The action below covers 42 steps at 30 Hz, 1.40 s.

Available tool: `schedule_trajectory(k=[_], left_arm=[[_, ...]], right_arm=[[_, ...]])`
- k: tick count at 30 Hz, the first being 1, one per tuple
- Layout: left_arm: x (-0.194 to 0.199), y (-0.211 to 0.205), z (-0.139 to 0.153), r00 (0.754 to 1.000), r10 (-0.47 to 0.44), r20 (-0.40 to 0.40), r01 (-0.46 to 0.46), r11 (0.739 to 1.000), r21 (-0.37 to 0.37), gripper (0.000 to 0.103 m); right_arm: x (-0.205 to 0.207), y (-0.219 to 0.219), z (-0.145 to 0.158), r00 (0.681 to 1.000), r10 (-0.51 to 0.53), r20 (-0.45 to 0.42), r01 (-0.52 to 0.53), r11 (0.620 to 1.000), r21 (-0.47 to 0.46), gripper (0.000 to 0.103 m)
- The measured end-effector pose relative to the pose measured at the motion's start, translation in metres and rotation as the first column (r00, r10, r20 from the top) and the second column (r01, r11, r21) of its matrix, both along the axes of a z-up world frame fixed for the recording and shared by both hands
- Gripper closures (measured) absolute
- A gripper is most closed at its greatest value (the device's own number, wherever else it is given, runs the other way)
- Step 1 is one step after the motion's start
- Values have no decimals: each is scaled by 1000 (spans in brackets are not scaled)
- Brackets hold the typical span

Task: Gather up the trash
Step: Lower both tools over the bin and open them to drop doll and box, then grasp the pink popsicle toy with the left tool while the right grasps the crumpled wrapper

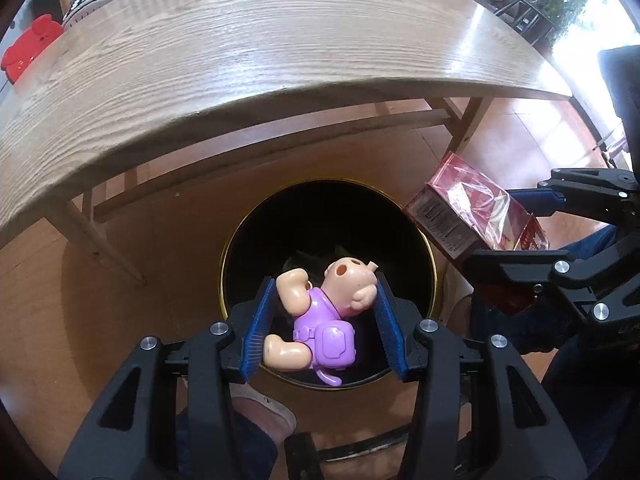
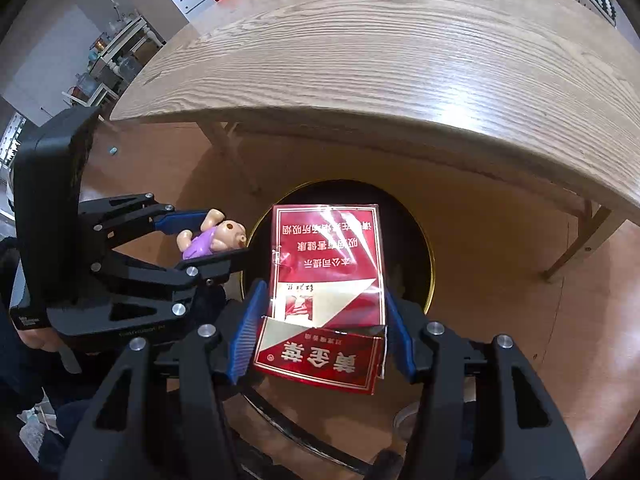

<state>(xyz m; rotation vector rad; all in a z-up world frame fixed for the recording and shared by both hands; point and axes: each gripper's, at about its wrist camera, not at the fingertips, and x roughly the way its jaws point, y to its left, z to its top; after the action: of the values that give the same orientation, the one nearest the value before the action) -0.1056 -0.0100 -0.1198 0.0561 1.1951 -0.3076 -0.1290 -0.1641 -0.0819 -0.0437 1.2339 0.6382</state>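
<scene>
Two grippers are hovering over the round black bin with the gold rim point(image 1: 424, 240), directly below. Your left gripper point(image 1: 322, 320) is clamping a small plastic doll in a purple outfit point(image 1: 320, 320). Your right gripper point(image 2: 320, 320) is pinching a flat red cigarette carton in torn clear wrap point(image 2: 326, 272), long axis pointing forward beyond the pads. Both are sitting clear of the wooden surface point(image 1: 240, 60).
</scene>
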Motion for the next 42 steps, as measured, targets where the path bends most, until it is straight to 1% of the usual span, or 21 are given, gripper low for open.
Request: schedule_trajectory(k=[8,11,12,13,14,15,17,20,23,27,31,35,36,38,42], left_arm=[[1,0,-2,1000,-3,-4,3,1000,-8,55],[0,0,-2,1000,-4,-1,4,1000,-7,55],[0,0,-3,1000,-1,-3,1,1000,-8,54],[0,1,-3,1000,4,-4,-4,1000,-10,50],[1,1,-3,1000,7,-6,-7,1000,-11,34],[1,2,-2,1000,18,1,-18,1000,-11,24],[0,2,1,1000,19,19,-19,1000,-11,23],[0,1,2,1000,19,20,-19,1000,-7,23],[1,1,3,1000,24,15,-24,1000,-8,22],[1,2,5,999,31,15,-31,999,-16,19],[-1,2,11,999,22,33,-21,1000,-23,17],[-5,0,29,997,5,78,-1,999,-53,11],[-5,0,33,996,5,92,1,998,-56,11],[-6,1,43,992,4,123,3,998,-62,9],[2,7,62,986,28,162,-13,996,-87,8]], right_arm=[[2,-4,3,1000,-11,5,11,1000,21,47],[3,-6,5,1000,-17,7,17,999,34,43],[4,-6,6,1000,-20,6,19,999,39,42],[5,-7,6,1000,-27,3,27,999,46,39],[7,-9,7,999,-33,-3,33,998,54,35],[8,-10,8,999,-39,-6,40,997,61,35],[8,-12,9,999,-44,-7,45,996,71,35],[8,-14,12,999,-53,2,52,995,80,34],[9,-16,13,998,-61,8,60,995,80,30],[9,-15,16,998,-63,19,61,995,80,27],[4,-13,23,997,-42,66,37,997,74,25],[-4,-11,41,986,-22,164,9,997,82,24],[-5,-12,46,984,-30,178,14,996,90,23],[-4,-18,56,976,-57,209,35,993,109,17],[8,-33,75,960,-125,251,92,986,136,15]])
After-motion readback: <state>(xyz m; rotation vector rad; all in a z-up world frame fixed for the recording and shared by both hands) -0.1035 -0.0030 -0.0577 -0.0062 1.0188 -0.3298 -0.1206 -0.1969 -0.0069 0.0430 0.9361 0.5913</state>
